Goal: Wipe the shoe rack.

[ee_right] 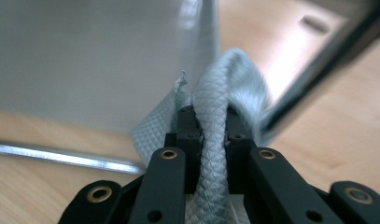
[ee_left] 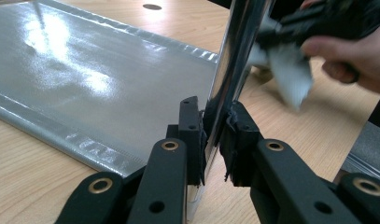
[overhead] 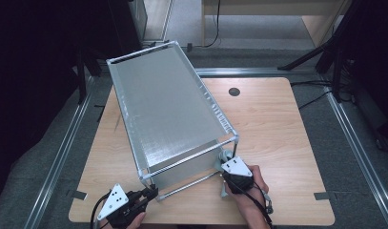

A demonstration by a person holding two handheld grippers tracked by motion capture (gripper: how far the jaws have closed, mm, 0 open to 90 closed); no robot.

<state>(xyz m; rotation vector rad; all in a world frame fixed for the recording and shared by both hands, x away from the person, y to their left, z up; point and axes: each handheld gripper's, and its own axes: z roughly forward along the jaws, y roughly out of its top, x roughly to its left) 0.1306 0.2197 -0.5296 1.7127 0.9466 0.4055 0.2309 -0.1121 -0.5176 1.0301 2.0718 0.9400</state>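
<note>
Cloth (ee_right: 211,135) is pinched by the right gripper (ee_right: 211,128) against the rack's (overhead: 168,109) post; another post (ee_left: 225,93) is clamped by the left gripper (ee_left: 214,140).

A light wooden table (overhead: 277,129) with rounded corners carries a tall metal-framed rack (overhead: 168,109) with grey fabric panels, standing slanted from ten o'clock toward five o'clock. A small dark round hole (overhead: 234,91) (likely a cable port) sits near one o'clock.

L gripper (overhead: 151,193): blk jaws, brass rivets | R gripper (overhead: 225,174): same | grey 3-corner plates, blk cables, poss. wrist strap
</note>
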